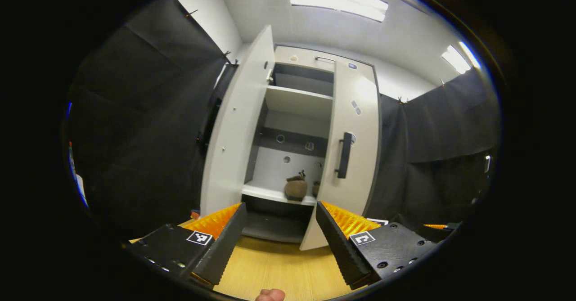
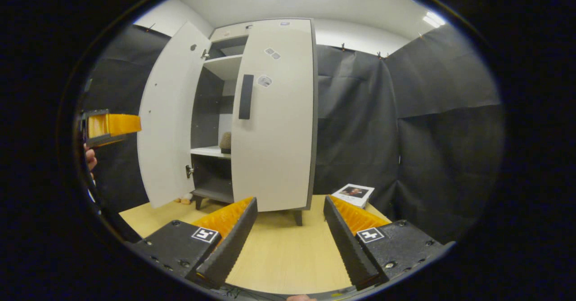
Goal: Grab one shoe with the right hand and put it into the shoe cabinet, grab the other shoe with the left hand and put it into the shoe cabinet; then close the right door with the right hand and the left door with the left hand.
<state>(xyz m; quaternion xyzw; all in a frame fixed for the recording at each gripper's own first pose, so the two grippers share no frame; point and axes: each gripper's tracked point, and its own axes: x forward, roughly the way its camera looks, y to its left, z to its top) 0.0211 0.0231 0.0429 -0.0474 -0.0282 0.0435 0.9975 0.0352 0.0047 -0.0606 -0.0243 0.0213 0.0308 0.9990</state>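
At centre frame of the left gripper view, both shoes (image 1: 296, 187) sit on the shoe cabinet (image 1: 297, 103) shelf. Right door (image 2: 274, 125) appears nearly closed; left door (image 1: 236, 130) stands wide open, so closing remains. Left gripper (image 1: 281, 229) and right gripper (image 2: 290, 226) are spread, holding nothing.

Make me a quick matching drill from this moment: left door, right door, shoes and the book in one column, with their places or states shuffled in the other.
Things:
1. left door
2. right door
3. shoes
4. book

Places or states:
A. on a shelf inside the cabinet
B. swung wide open
C. on the floor, right of the cabinet
D. nearly closed, with a dark handle

Pairs: 1-B, 2-D, 3-A, 4-C
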